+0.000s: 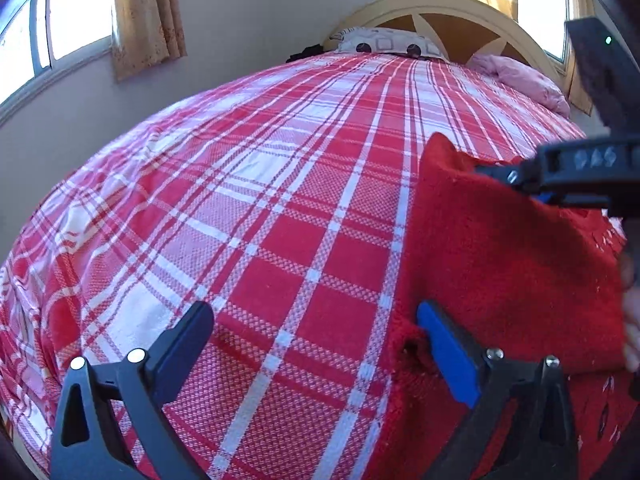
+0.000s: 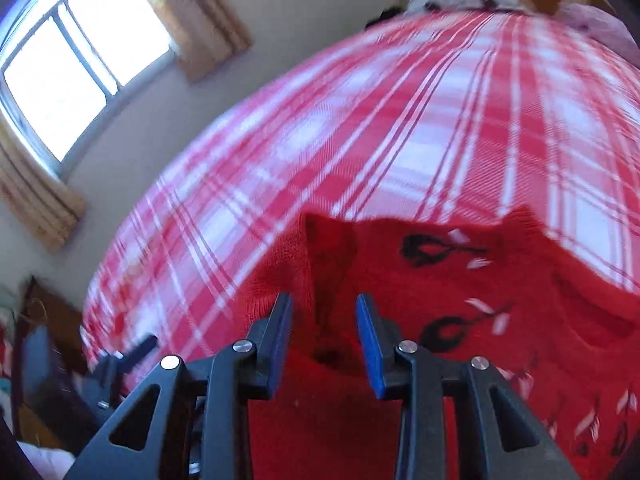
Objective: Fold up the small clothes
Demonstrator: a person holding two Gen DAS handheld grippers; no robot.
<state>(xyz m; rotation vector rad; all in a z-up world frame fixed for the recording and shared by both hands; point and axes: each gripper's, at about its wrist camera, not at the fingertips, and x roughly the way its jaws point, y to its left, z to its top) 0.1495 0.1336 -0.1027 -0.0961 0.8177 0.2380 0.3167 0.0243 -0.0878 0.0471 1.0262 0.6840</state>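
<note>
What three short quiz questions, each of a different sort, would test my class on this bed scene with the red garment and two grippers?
1. True or false: the red garment lies on a checked bedspread.
2. Which gripper stands wider open: A left, B right?
3. Fill in: the cushion by the headboard is ____.

Key: 1 true; 2 A; 3 pink.
</note>
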